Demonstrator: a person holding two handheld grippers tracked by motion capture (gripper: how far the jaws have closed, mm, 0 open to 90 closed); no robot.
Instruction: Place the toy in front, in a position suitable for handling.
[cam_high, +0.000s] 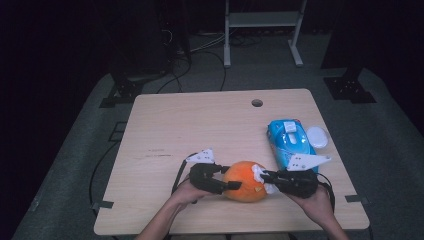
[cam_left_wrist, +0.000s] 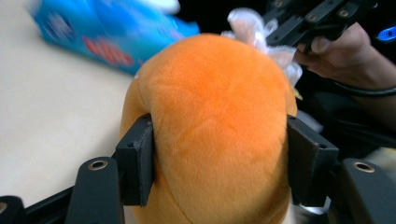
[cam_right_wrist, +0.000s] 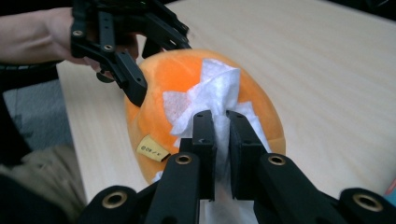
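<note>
An orange plush toy (cam_high: 244, 181) lies near the front edge of the wooden table (cam_high: 200, 125). My left gripper (cam_high: 232, 177) reaches it from the left, and in the left gripper view its pads (cam_left_wrist: 137, 163) press into both sides of the toy (cam_left_wrist: 215, 121). From the right, my right gripper (cam_high: 262, 175) is shut on a white wipe (cam_high: 258, 172). In the right gripper view the wipe (cam_right_wrist: 219, 86) is pinched between the jaws of that gripper (cam_right_wrist: 222, 121) and lies against the toy's (cam_right_wrist: 168, 79) surface. A small yellow tag (cam_right_wrist: 152, 148) hangs on the toy.
A blue pack of wipes (cam_high: 289, 142) lies at the right of the table, with a white round lid (cam_high: 317, 136) beside it. A cable hole (cam_high: 257, 103) sits near the far edge. Bare wood stretches across the left and middle of the table.
</note>
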